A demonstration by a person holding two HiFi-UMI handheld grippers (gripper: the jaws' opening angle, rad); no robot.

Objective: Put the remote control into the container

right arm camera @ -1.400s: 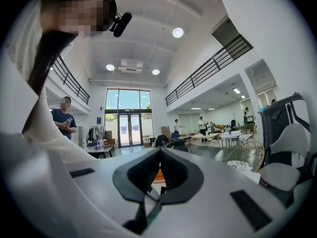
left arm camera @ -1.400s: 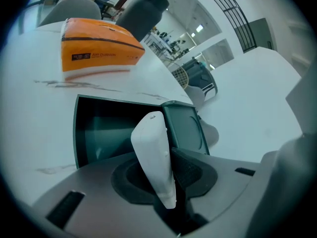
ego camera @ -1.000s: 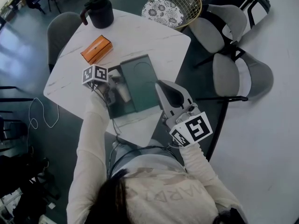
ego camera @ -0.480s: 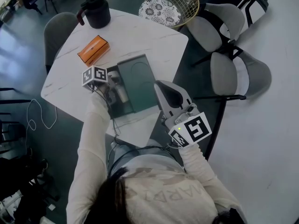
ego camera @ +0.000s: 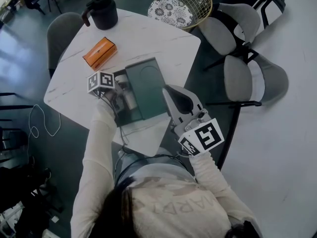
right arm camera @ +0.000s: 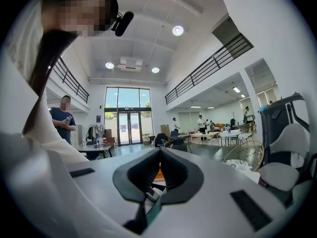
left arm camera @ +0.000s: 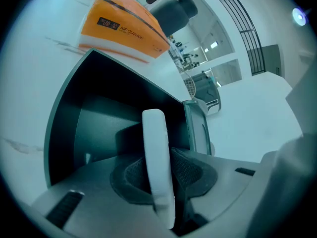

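On the white marble table [ego camera: 148, 43] stands a dark green container [ego camera: 130, 115] with its lid [ego camera: 146, 86] swung open to the right. My left gripper [ego camera: 121, 95] hangs over the open box, shut on a white remote control [ego camera: 130, 97]. In the left gripper view the remote [left arm camera: 157, 167] stands on edge between the pads, above the container's dark inside [left arm camera: 99, 118]. My right gripper [ego camera: 172, 92] floats by the lid's near right edge, tilted up. In the right gripper view its jaws [right arm camera: 159, 152] meet with nothing between them.
An orange box [ego camera: 100, 52] lies on the table behind the container, and a black kettle [ego camera: 101, 11] stands at the far corner. Grey chairs [ego camera: 247, 78] and a wire stool [ego camera: 181, 6] surround the table. A person [right arm camera: 63, 120] stands far off.
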